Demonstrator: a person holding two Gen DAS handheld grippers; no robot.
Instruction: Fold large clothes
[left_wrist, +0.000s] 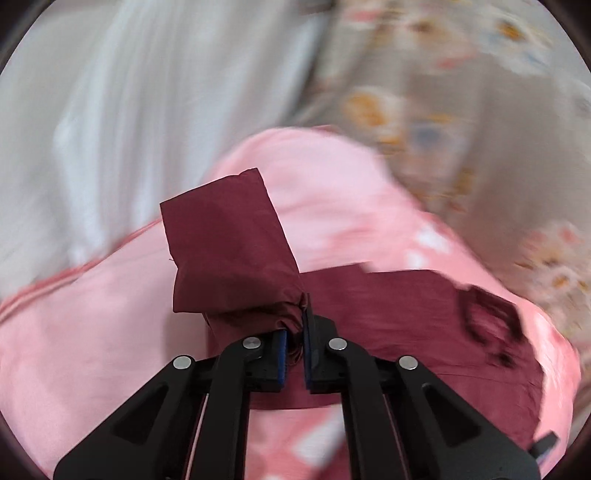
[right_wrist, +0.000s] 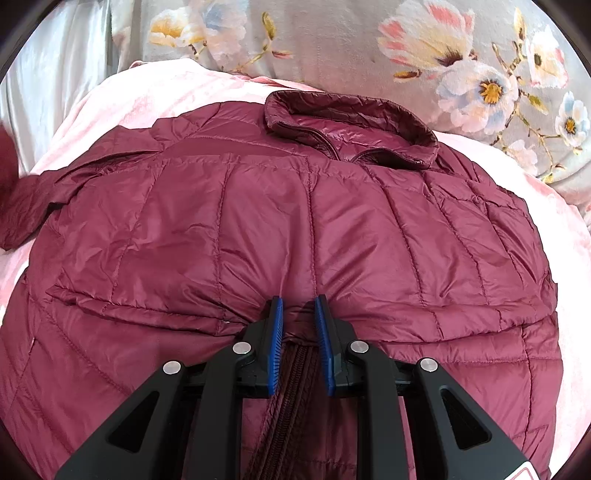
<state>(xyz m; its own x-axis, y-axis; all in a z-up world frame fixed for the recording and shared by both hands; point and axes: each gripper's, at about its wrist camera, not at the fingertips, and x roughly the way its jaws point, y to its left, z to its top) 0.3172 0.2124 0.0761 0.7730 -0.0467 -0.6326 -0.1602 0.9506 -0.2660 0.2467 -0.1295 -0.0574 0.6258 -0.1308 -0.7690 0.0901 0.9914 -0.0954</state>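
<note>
On the pink bedsheet (right_wrist: 122, 99) lies a maroon quilted puffer jacket (right_wrist: 295, 221), collar (right_wrist: 351, 122) upward, with no readable writing. The right gripper (right_wrist: 298, 314) pinches the zippered front fold; the left gripper (left_wrist: 293, 325) is clamped on the sleeve cuff (left_wrist: 229, 251).

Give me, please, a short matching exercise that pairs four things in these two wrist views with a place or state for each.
Things:
1. left gripper
2. right gripper
3. collar
4. floral blanket

Places or states:
A. lies beyond the jacket, at the far side
B. shut on a sleeve end, holding it off the pink sheet
C. stands up at the jacket's far end, zip partly open
D. pinches the jacket's front at the zip

Pairs: 1-B, 2-D, 3-C, 4-A
</note>
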